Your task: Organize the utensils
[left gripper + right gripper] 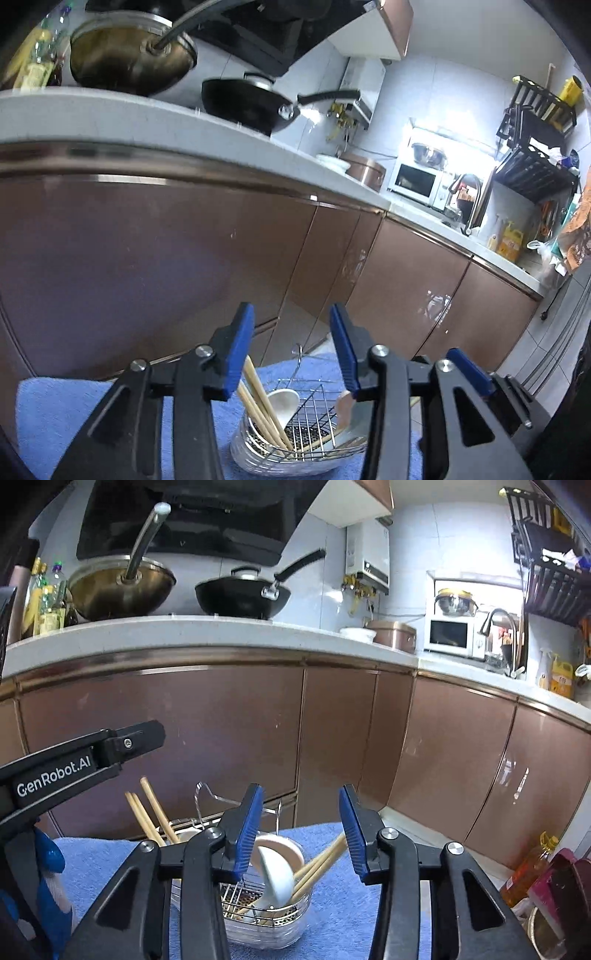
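Left wrist view: left gripper (291, 343) spread wide, nothing between the jaws, hovering above the utensil holder (295, 439) on the blue towel (74, 417). Chopsticks (264, 406) lean in the holder's left section, white spoon (284, 400) beside them, wire divider in the middle

Right wrist view: right gripper (301, 829) also spread and empty, above the same utensil holder (266, 915). White spoon (275, 877) propped in the rack; chopsticks (151, 814) at left, more chopsticks (321, 864) lying slanted at right

Judgement: between picks, looks like sorting. Next likely needs a descent, jaws aligned across one slanted chopstick or the spoon handle before closing
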Demonstrator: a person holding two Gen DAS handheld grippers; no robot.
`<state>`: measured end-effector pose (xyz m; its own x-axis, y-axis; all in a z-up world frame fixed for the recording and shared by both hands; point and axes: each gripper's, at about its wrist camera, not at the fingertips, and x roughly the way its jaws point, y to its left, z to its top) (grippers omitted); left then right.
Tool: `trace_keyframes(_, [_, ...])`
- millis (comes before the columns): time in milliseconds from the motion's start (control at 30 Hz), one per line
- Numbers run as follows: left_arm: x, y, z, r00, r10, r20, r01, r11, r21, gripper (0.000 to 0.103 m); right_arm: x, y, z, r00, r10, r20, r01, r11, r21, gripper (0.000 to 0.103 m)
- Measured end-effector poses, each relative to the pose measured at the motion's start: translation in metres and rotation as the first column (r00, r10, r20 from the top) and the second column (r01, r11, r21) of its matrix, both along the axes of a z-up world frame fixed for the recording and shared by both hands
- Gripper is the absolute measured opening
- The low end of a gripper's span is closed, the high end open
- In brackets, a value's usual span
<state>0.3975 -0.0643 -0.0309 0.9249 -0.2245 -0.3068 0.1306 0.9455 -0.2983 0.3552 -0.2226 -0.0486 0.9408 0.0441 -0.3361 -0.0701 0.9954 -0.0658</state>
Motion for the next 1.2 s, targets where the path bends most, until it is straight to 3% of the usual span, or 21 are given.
trace_keyframes(333, [-0.088, 0.023, 0.049, 0.994, 0.102, 0.037, -0.106, 0.985, 0.133, 0.062, -0.073, -0.012, 0.058, 0.997, -0.028, 0.072, 0.022, 0.996, 0.085, 0.058])
trace_keyframes(467, [-0.131, 0.027, 0.058, 0.991, 0.123, 0.046, -0.13, 0.973, 0.189, 0.064, -0.109, -0.015, 0.072, 0.997, -0.037, 0.068, 0.028, 0.991, 0.13, 0.074])
trace_keyframes(733, [-0.208, 0.032, 0.074, 0.98, 0.173, 0.095, -0.193, 0.941, 0.279, 0.067, -0.172, -0.024, 0.082, 0.995, -0.08, 0.054, 0.07, 0.982, 0.175, 0.086])
trace_keyframes(1000, [-0.267, 0.042, 0.087, 0.962, 0.219, 0.161, -0.259, 0.92, 0.295, 0.074, -0.231, -0.037, 0.088, 0.981, -0.181, 0.066, 0.168, 0.972, 0.162, 0.103])
trace_keyframes(1200, [-0.303, 0.051, 0.098, 0.941, 0.26, 0.217, -0.316, 0.905, 0.285, 0.079, -0.267, -0.039, 0.098, 0.967, -0.232, 0.106, 0.218, 0.968, 0.123, 0.103])
